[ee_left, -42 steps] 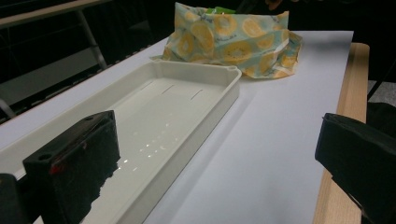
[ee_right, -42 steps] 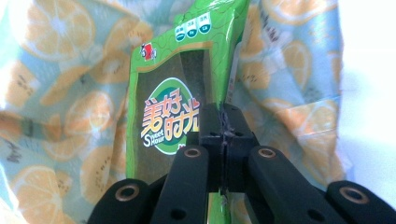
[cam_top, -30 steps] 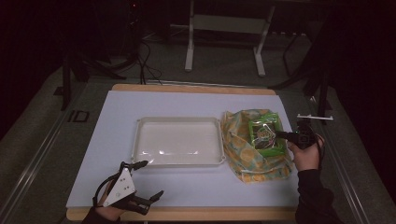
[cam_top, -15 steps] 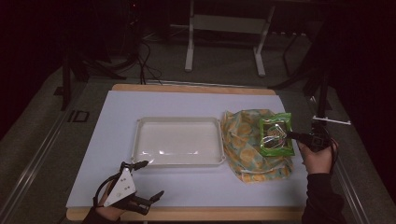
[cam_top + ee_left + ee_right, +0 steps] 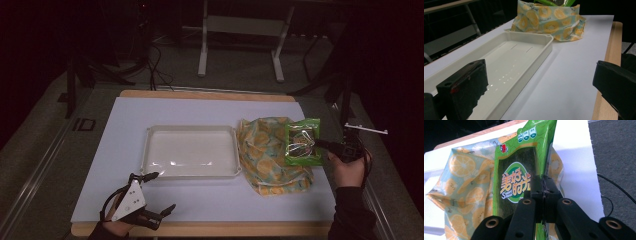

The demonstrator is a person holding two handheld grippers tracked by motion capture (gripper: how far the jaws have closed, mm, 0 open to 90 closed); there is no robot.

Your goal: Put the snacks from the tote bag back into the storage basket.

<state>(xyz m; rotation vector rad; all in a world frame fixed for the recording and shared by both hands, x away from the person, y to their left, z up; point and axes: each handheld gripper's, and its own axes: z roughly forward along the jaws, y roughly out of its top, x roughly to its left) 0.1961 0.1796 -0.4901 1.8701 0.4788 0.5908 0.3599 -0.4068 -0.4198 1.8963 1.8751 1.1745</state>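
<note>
Looking down in the high view, the white tray [image 5: 190, 151] lies at the middle of the desk [image 5: 125, 125], and it serves as the landmark. Just right of the tray sits an orange-patterned cloth bag [image 5: 272, 155], almost touching the tray's right wall. Above the bag's right part, farther from the tray, hangs a green snack packet [image 5: 302, 142], pinched at its right edge by the right gripper [image 5: 324, 145], whose fingers are closed tight on it; the hand [image 5: 347, 167] behind it is at the desk's right edge. The left gripper [image 5: 152, 192] rests near the desk's front edge, just in front of the tray's left corner, with its fingers spread wide and nothing between them. From the left gripper view, one finger [image 5: 464, 87] overlaps the tray [image 5: 534, 57] and the other [image 5: 616, 85] is over the desk's wooden rim, well apart; the bag [image 5: 549, 22] stands beyond the tray's far end. From the right gripper view, the fingers [image 5: 534, 195] press together on the packet [image 5: 516, 170], which hangs upright in front of the bag [image 5: 464, 182].
</note>
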